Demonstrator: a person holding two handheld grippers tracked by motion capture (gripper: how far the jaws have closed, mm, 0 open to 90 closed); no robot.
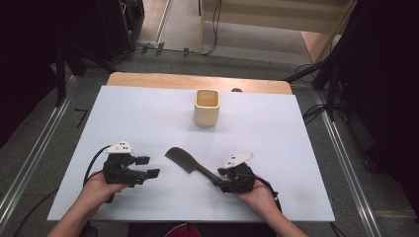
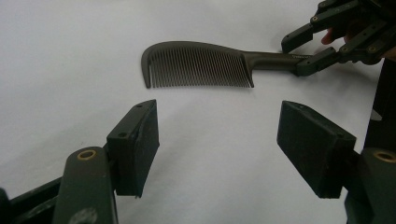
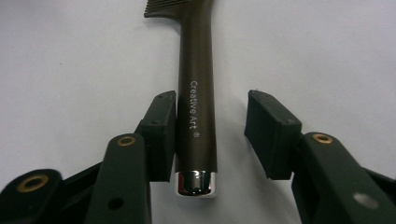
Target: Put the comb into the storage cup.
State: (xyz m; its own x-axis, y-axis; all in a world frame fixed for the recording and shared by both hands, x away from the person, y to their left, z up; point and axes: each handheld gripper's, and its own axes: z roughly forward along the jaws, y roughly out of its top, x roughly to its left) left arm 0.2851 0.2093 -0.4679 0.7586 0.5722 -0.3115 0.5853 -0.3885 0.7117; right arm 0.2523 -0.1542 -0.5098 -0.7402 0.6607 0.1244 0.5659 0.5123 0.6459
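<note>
A white counter (image 1: 148, 113) carries everything here. Toward its far edge stands a cream square cup (image 1: 207, 107), upright, well apart from the rest. Nearer the person, a dark comb (image 1: 187, 163) lies flat on the counter between the two hands, its toothed head pointing away toward the cup and its handle slanting down toward the right hand.

The left claw (image 1: 147, 167) is held just left of the comb, its jaws spread with only bare counter between them; in the left gripper view the comb (image 2: 201, 63) lies beyond the pads, untouched by them.

The right claw (image 1: 221, 178) straddles the handle end. In the right gripper view the handle (image 3: 196, 112), lettered "Creative Art" and tipped with a shiny metal cap (image 3: 196, 183), sits between the jaws: one pad lies against it, the other stands off with a clear gap, so nothing is clamped.
</note>
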